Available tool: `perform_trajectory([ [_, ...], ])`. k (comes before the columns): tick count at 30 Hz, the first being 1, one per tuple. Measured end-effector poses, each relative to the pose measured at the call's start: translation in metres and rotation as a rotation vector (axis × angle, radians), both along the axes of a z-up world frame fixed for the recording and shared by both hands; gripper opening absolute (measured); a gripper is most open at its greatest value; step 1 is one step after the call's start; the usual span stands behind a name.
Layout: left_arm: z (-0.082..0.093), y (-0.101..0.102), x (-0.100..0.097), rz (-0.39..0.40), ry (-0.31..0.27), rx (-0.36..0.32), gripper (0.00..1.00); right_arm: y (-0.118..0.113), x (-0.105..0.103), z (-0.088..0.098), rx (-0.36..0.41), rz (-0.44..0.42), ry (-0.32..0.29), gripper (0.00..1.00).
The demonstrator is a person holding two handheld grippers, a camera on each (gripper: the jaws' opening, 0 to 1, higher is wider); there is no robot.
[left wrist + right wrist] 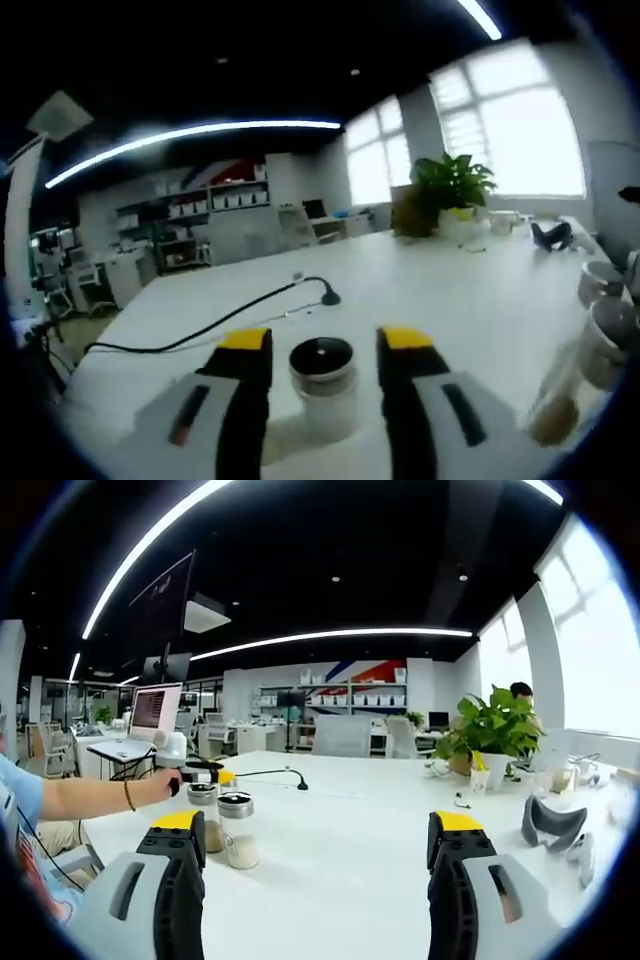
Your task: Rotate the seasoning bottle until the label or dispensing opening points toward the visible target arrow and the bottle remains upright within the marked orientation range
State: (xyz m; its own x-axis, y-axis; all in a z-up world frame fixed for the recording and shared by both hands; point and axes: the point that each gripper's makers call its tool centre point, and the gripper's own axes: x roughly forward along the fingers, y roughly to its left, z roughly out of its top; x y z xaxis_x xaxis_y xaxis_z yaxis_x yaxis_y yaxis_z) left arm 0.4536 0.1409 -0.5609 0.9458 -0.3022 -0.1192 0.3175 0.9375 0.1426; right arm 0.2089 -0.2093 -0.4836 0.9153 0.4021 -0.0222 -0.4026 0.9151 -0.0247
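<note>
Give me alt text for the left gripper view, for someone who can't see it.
A small seasoning bottle with a dark round lid stands upright on a white table, between the open yellow-tipped jaws of the left gripper. A black cable trails across the table behind it, and a potted plant stands at the far end by bright windows.

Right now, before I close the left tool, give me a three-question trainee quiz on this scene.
1. True or false: the left tool is clamped on the small clear seasoning bottle with the silver lid.
2. What does the right tool hold? A) a bottle B) nothing C) a cup
3. Fill in: the green potted plant on the white table stands in front of the bright ____.
Key: 1 false, its jaws flank the bottle with gaps; 2 B; 3 windows.
</note>
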Motion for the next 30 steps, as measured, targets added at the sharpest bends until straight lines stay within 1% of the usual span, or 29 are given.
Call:
perform_trajectory([
  [1, 0.000, 0.000, 0.000, 0.001, 0.006, -0.008, 0.45, 0.000, 0.000, 0.000, -0.001, -0.001, 0.000, 0.95],
  [2, -0.005, 0.000, -0.001, 0.012, 0.041, -0.060, 0.47, 0.000, -0.001, 0.000, -0.002, -0.001, 0.000, 0.95],
  [3, -0.009, -0.001, 0.001, 0.005, 0.068, -0.092, 0.48, 0.000, -0.001, 0.000, -0.003, 0.000, -0.001, 0.95],
  [4, -0.009, 0.002, 0.003, 0.012, 0.061, -0.083, 0.47, 0.000, -0.001, 0.000, -0.004, 0.000, -0.002, 0.95],
  [6, -0.013, 0.003, 0.005, 0.024, 0.070, -0.080, 0.47, 0.001, -0.002, 0.000, -0.006, 0.000, 0.000, 0.95],
  [12, -0.015, 0.001, 0.007, 0.027, 0.076, -0.098, 0.45, 0.001, -0.002, 0.001, -0.008, 0.002, -0.001, 0.94],
  [17, -0.017, 0.003, 0.010, 0.043, 0.083, -0.096, 0.42, 0.000, -0.002, 0.000, -0.009, 0.003, 0.002, 0.94],
  [18, -0.018, 0.004, 0.011, 0.048, 0.081, -0.080, 0.41, 0.000, -0.002, 0.000, -0.009, 0.003, 0.002, 0.94],
  [19, -0.018, 0.007, 0.012, 0.064, 0.070, -0.047, 0.40, 0.001, -0.002, 0.001, -0.013, 0.004, -0.001, 0.94],
  [21, -0.018, 0.005, 0.010, 0.066, 0.056, -0.022, 0.38, 0.002, -0.003, 0.002, -0.026, 0.006, -0.012, 0.94],
  [25, -0.026, 0.000, 0.006, 0.055, 0.080, -0.029, 0.39, 0.002, -0.003, 0.002, -0.029, 0.008, -0.009, 0.94],
  [26, -0.027, -0.001, 0.005, 0.058, 0.079, -0.021, 0.39, 0.002, -0.003, 0.001, -0.030, 0.007, -0.006, 0.93],
  [27, -0.029, 0.000, 0.004, 0.066, 0.074, 0.003, 0.39, 0.001, -0.003, 0.001, -0.031, 0.005, -0.004, 0.93],
  [28, -0.030, -0.001, 0.003, 0.067, 0.072, 0.007, 0.38, 0.000, -0.002, 0.001, -0.031, 0.003, -0.003, 0.93],
  [29, -0.029, 0.002, 0.008, 0.066, 0.075, 0.007, 0.37, 0.000, -0.002, 0.001, -0.031, 0.001, -0.003, 0.93],
  [30, -0.030, 0.002, 0.008, 0.066, 0.076, -0.002, 0.36, -0.001, -0.002, 0.001, -0.029, -0.001, -0.003, 0.93],
])
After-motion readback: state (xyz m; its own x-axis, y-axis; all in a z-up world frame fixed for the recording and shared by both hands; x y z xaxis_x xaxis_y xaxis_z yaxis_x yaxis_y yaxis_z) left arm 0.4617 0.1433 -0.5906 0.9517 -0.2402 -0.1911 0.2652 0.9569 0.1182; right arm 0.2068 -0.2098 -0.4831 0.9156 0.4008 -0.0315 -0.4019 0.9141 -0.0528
